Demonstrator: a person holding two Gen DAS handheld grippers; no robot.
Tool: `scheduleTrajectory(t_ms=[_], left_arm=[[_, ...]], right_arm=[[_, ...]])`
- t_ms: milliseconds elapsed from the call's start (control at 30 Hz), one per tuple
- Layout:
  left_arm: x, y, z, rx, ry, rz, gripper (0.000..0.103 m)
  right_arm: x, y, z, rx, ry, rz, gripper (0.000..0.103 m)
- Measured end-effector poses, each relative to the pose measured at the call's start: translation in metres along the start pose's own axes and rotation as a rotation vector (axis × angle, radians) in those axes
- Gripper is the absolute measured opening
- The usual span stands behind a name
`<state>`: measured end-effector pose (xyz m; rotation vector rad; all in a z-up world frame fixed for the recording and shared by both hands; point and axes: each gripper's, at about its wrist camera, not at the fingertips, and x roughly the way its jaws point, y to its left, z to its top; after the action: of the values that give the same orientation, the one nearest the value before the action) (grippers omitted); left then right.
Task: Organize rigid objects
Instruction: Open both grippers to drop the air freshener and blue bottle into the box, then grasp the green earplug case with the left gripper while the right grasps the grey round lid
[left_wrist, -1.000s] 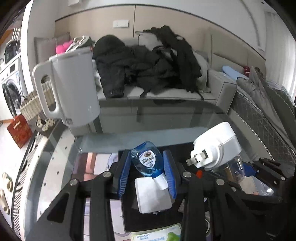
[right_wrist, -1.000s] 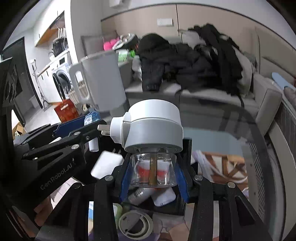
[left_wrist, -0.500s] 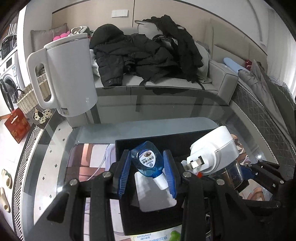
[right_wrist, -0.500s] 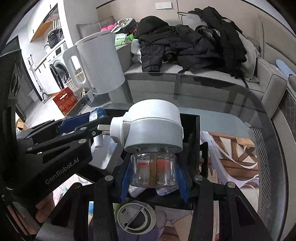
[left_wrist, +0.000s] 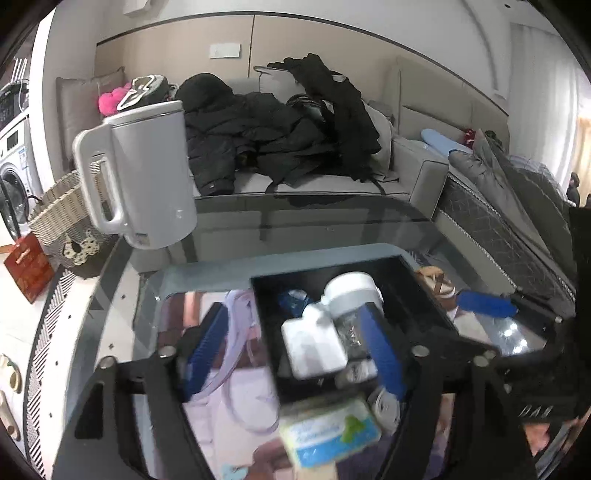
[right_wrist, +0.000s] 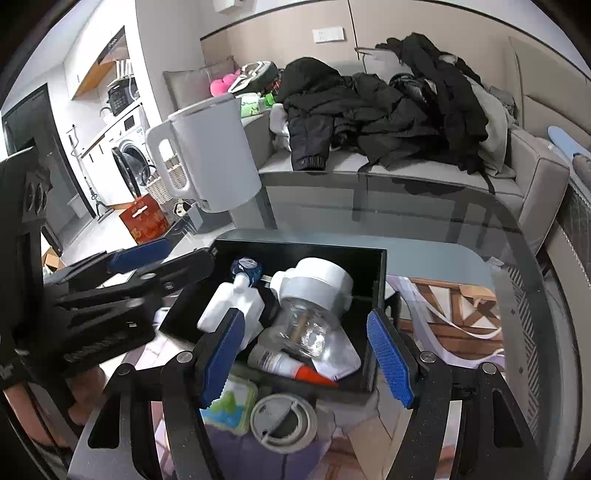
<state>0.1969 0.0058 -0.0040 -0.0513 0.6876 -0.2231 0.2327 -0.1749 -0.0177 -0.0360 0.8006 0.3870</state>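
Observation:
A black open box (right_wrist: 380, 266) (left_wrist: 417, 291) sits on the glass table. In it lie a white bottle with a blue cap (right_wrist: 231, 304) (left_wrist: 312, 343), a white plug-in device with a clear glass bottle (right_wrist: 314, 291) (left_wrist: 351, 295), and a small tube with an orange tip (right_wrist: 291, 365). My right gripper (right_wrist: 304, 354) is open and empty just above the box's near edge. My left gripper (left_wrist: 291, 350) is open and empty over the box's left wall; it also shows in the right wrist view (right_wrist: 147, 258).
A white electric kettle (left_wrist: 147, 177) (right_wrist: 210, 155) stands at the table's far left. A green-and-blue packet (left_wrist: 328, 432) (right_wrist: 231, 406) and a round grey lid (right_wrist: 284, 422) lie in front of the box. A sofa piled with black coats (left_wrist: 280, 133) stands behind the table.
Both grippers have opened. The blue-capped bottle and the plug-in device now lie in the black box. Both grippers have drawn back a little.

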Motion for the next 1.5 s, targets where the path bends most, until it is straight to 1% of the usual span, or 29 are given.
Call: scheduleTrajectory(t_ms=[67, 133, 200, 267, 300, 367, 433, 500, 633, 700, 767, 867, 933, 967, 1067, 1133, 1167, 1200, 1267, 1333, 1433, 1500], left_arm=[[-0.007, 0.002, -0.008, 0.002, 0.029, -0.036, 0.078], [-0.015, 0.003, -0.019, 0.023, 0.06, -0.076, 0.078], [-0.019, 0.001, -0.03, 0.069, 0.082, -0.088, 0.078], [-0.018, -0.002, -0.044, 0.135, 0.119, -0.121, 0.078], [-0.016, -0.004, -0.05, 0.158, 0.135, -0.119, 0.078], [-0.009, -0.007, -0.059, 0.187, 0.177, -0.119, 0.078], [0.001, -0.009, -0.068, 0.211, 0.233, -0.143, 0.078], [0.005, -0.012, -0.074, 0.229, 0.255, -0.151, 0.078], [0.015, -0.019, -0.079, 0.27, 0.291, -0.157, 0.078], [0.018, -0.02, -0.083, 0.268, 0.304, -0.168, 0.078], [0.018, -0.021, -0.082, 0.275, 0.302, -0.162, 0.078], [0.019, -0.024, -0.083, 0.287, 0.308, -0.168, 0.078], [0.02, -0.025, -0.083, 0.288, 0.313, -0.173, 0.078], [0.022, -0.027, -0.083, 0.292, 0.314, -0.171, 0.078], [0.03, -0.03, -0.085, 0.303, 0.326, -0.163, 0.078], [0.035, -0.031, -0.085, 0.305, 0.327, -0.153, 0.078], [0.037, -0.032, -0.085, 0.304, 0.326, -0.151, 0.08], [0.039, -0.033, -0.086, 0.3, 0.327, -0.158, 0.08], [0.041, -0.036, -0.086, 0.298, 0.33, -0.166, 0.08], [0.043, -0.042, -0.086, 0.319, 0.328, -0.164, 0.08], [0.045, -0.05, -0.086, 0.344, 0.335, -0.159, 0.078], [0.044, -0.052, -0.086, 0.347, 0.341, -0.167, 0.073]], right_arm=[[-0.009, 0.002, -0.004, -0.016, 0.0, 0.008, 0.071], [-0.018, 0.005, -0.012, -0.039, 0.02, 0.019, 0.071], [-0.028, 0.009, -0.022, -0.067, 0.04, 0.035, 0.07], [-0.036, 0.013, -0.036, -0.097, 0.059, 0.056, 0.071], [-0.037, 0.014, -0.043, -0.107, 0.067, 0.062, 0.071], [-0.03, 0.018, -0.06, -0.14, 0.104, 0.052, 0.071], [-0.017, 0.018, -0.071, -0.154, 0.146, 0.043, 0.071], [-0.003, 0.015, -0.079, -0.155, 0.189, 0.032, 0.071], [0.014, 0.012, -0.081, -0.139, 0.215, 0.027, 0.071], [0.02, 0.017, -0.079, -0.158, 0.218, 0.026, 0.071], [0.025, 0.023, -0.076, -0.18, 0.211, 0.015, 0.071], [0.031, 0.025, -0.076, -0.176, 0.208, 0.019, 0.07], [0.034, 0.026, -0.073, -0.168, 0.212, 0.026, 0.068], [0.033, 0.026, -0.072, -0.168, 0.216, 0.033, 0.063], [0.037, 0.024, -0.07, -0.175, 0.229, 0.02, 0.059], [0.042, 0.016, -0.075, -0.153, 0.259, 0.017, 0.055], [0.042, 0.013, -0.076, -0.147, 0.257, 0.018, 0.054], [0.04, 0.013, -0.076, -0.157, 0.257, 0.003, 0.053], [0.037, 0.009, -0.078, -0.145, 0.258, 0.009, 0.053], [0.035, 0.005, -0.079, -0.129, 0.265, 0.014, 0.053], [0.031, 0.005, -0.079, -0.147, 0.25, 0.002, 0.052], [0.03, 0.004, -0.08, -0.146, 0.251, 0.002, 0.051]])
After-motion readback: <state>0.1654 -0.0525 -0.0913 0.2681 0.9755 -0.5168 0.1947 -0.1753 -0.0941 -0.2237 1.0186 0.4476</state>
